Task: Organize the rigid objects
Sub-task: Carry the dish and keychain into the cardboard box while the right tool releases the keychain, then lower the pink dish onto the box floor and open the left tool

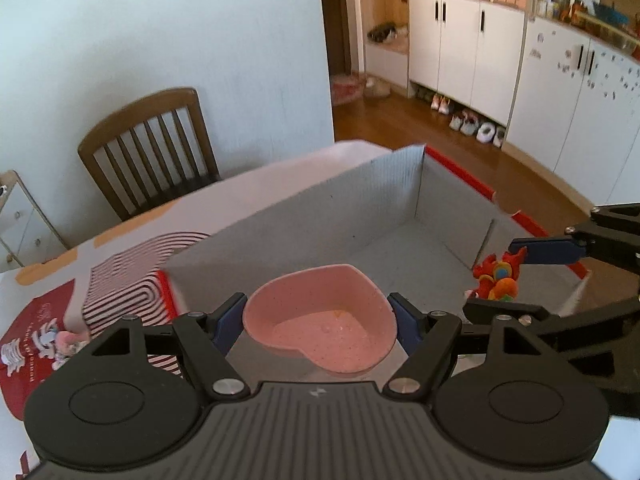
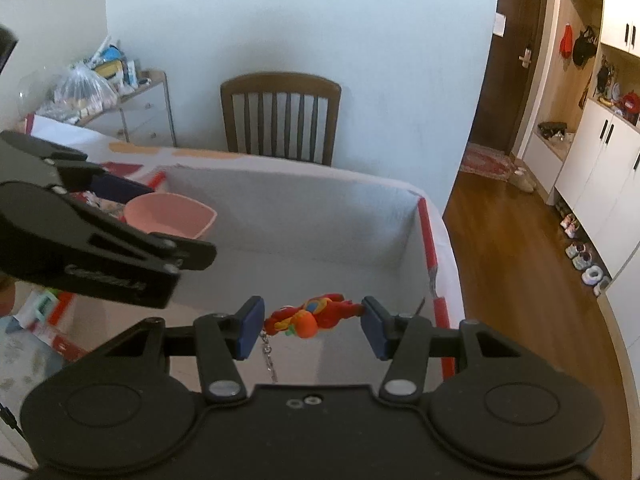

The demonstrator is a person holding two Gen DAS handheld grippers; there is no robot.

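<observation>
My left gripper (image 1: 318,326) is shut on a pink heart-shaped bowl (image 1: 320,320) and holds it over the near left part of a large grey cardboard box (image 1: 280,216). The bowl also shows in the right wrist view (image 2: 170,216). My right gripper (image 2: 312,326) is shut on a small red and orange toy figure keychain (image 2: 310,316), with its metal chain (image 2: 269,358) hanging down. It holds the toy above the box's near right side. The toy shows in the left wrist view (image 1: 498,278) between the right gripper's blue pads (image 1: 544,250).
The box (image 2: 320,200) with red rims sits on a table with a patterned cloth (image 1: 120,276). A wooden chair (image 2: 280,116) stands behind the table. A small toy (image 1: 68,340) lies on the cloth at left. White cabinets (image 1: 480,52) and shoes line the right wall.
</observation>
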